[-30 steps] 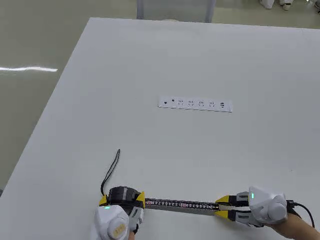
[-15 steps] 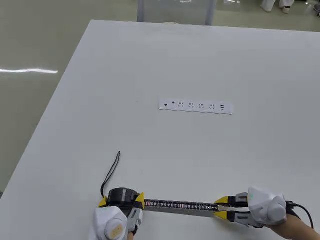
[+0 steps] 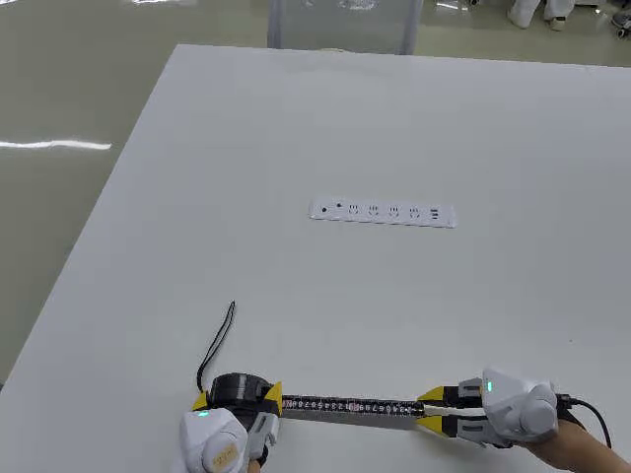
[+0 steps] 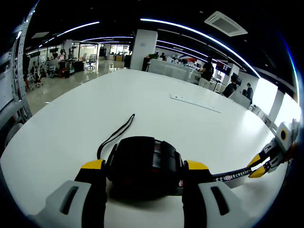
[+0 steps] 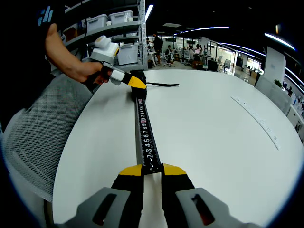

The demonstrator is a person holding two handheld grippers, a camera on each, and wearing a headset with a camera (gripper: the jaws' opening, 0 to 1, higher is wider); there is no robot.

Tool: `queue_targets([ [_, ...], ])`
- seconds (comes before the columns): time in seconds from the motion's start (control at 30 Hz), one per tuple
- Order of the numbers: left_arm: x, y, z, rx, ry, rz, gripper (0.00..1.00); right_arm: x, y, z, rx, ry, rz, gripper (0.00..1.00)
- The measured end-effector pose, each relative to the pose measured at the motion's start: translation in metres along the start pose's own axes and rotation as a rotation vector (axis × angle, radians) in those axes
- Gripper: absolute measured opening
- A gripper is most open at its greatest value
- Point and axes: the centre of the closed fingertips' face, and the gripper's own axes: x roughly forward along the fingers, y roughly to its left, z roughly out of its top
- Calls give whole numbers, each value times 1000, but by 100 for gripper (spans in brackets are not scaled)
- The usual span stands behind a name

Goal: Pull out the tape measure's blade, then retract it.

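Note:
A black tape measure case rests on the white table near its front edge, a black wrist strap trailing off behind it. My left gripper is shut on the case, yellow fingertips on either side. The numbered blade runs out flat along the table to the right. My right gripper is shut on the blade's end. In the left gripper view the right gripper holds the blade at the far right.
A white power strip lies flat in the middle of the table. A grey chair back stands at the table's far edge. A mesh chair and a person's arm sit by the left gripper's side. Shelving and desks stand in the room behind.
The head camera has tilted slightly. The span of blade between the two grippers looks a little shorter, with the right gripper slightly nearer the case.

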Motion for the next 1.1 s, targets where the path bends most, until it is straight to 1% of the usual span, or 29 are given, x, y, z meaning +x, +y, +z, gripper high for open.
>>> queue_targets([
  [0.17,1,0,0,4,3,-4,61,1,0,2,-6,0,1,12],
  [0.23,1,-1,-1,23,4,-6,61,1,0,3,-6,-1,1,12],
  [0.53,1,-2,-2,56,3,0,61,5,0,8,-12,-10,1,12],
  [0.77,1,-1,-2,50,5,-1,61,13,1,11,-16,-14,9,12],
  [0.9,0,-1,-1,45,4,-1,61,15,1,15,-16,-19,12,12],
  [1.1,1,0,-2,39,4,-3,61,17,1,17,-18,-22,12,12],
])
